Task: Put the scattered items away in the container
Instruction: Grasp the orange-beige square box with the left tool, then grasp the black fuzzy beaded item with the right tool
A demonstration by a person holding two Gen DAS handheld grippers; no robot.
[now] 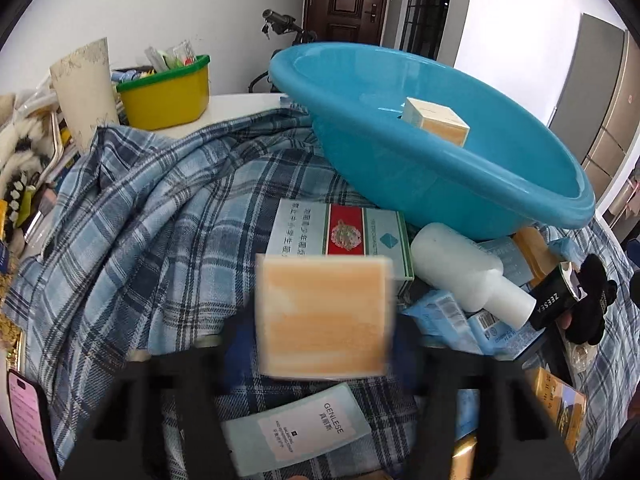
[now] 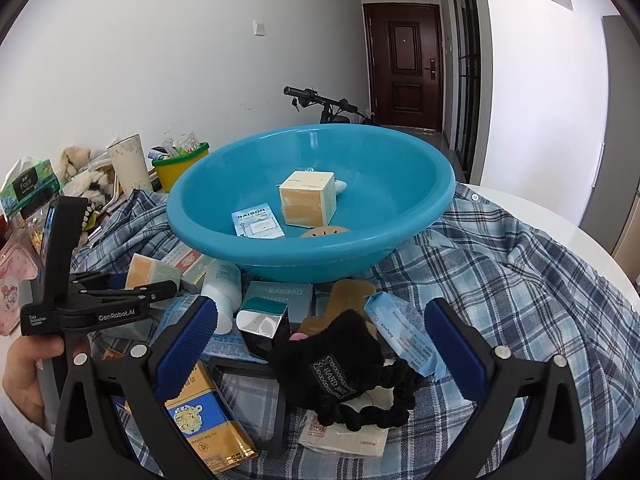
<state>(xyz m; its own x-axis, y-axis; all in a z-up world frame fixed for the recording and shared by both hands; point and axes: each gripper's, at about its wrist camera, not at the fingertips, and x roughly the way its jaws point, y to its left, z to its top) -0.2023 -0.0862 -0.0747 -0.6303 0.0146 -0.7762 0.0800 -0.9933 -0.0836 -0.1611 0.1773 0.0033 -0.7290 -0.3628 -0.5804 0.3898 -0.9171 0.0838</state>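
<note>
My left gripper (image 1: pixel 320 332) is shut on a cream and orange box (image 1: pixel 324 316), which fills the gap between its blurred black fingers, low over the plaid cloth (image 1: pixel 140 220). The right wrist view shows that gripper (image 2: pixel 156 280) at the left with the box (image 2: pixel 146 270) in it. The blue basin (image 1: pixel 440 184) stands behind; it holds a similar cube box (image 2: pixel 308 200) and a leaflet (image 2: pixel 256 220). My right gripper (image 2: pixel 320 336) is open over a black plush scrunchie (image 2: pixel 348 372). A white bottle (image 1: pixel 464 272), a red and green carton (image 1: pixel 340 232) and a gold pack (image 2: pixel 204 416) lie scattered.
A yellow tub (image 1: pixel 168 92) with a green rim and a cream cup (image 1: pixel 86 88) stand at the back left amid clutter. A pink phone (image 1: pixel 28 412) lies at the near left. The white table edge (image 2: pixel 560 220) curves at the right. A person's hand (image 2: pixel 24 364) holds the left gripper.
</note>
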